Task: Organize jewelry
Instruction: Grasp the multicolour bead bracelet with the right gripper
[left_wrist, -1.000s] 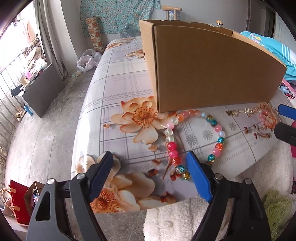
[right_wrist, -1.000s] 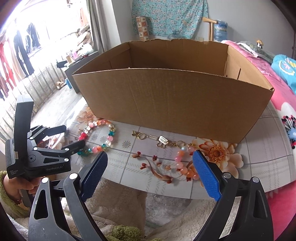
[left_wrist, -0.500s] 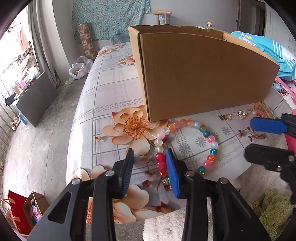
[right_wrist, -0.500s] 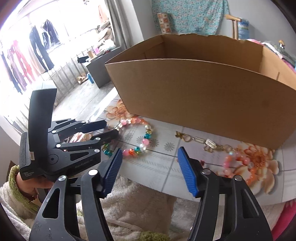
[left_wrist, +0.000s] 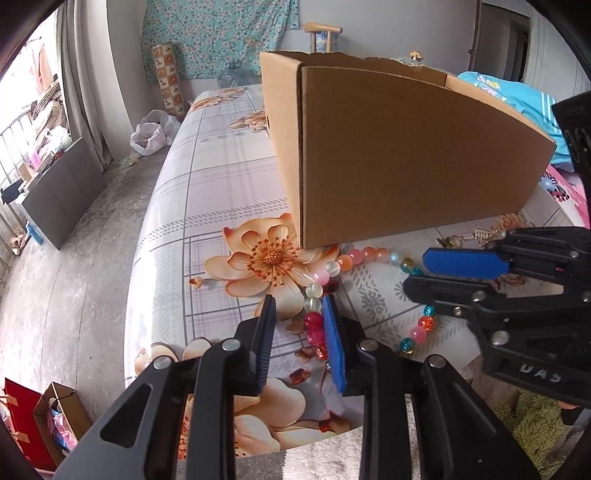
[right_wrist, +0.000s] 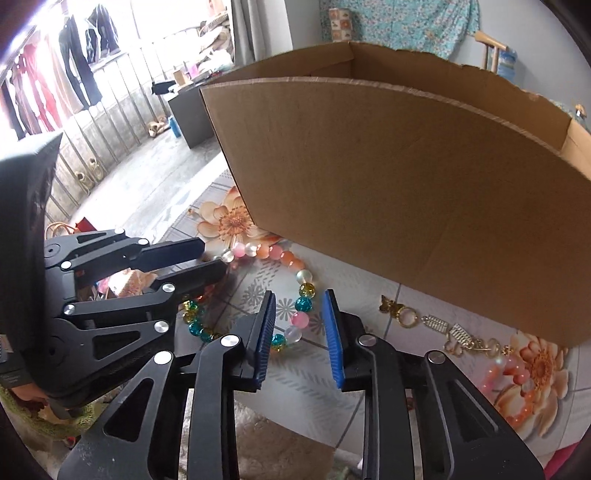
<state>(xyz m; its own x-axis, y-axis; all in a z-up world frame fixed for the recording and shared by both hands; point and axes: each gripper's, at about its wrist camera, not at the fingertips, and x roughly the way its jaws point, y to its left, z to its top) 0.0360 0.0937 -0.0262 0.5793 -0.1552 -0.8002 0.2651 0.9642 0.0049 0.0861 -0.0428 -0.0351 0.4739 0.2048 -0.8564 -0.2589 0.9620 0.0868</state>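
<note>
A multicoloured bead bracelet (left_wrist: 369, 255) lies on the flowered tablecloth in front of a big cardboard box (left_wrist: 399, 162). My left gripper (left_wrist: 299, 314) is partly closed, its jaws either side of the bracelet's left run of red and clear beads, a gap still showing. My right gripper (right_wrist: 297, 308) is likewise narrowed around the bracelet's right side (right_wrist: 301, 306), with beads between its blue pads and not squeezed. Each gripper shows in the other's view. A gold chain with a butterfly charm (right_wrist: 428, 321) and a pink-orange bead bracelet (right_wrist: 517, 373) lie to the right.
The cardboard box (right_wrist: 388, 177) stands just behind the jewelry with its top open. The table edge runs close below the grippers, with a fluffy white cloth (left_wrist: 325, 458) under it. A bare floor with bags (left_wrist: 40, 417) lies to the left.
Both grippers have moved in onto the multicoloured bracelet and narrowed their jaws from wide open, the left on its left side, the right on its right side.
</note>
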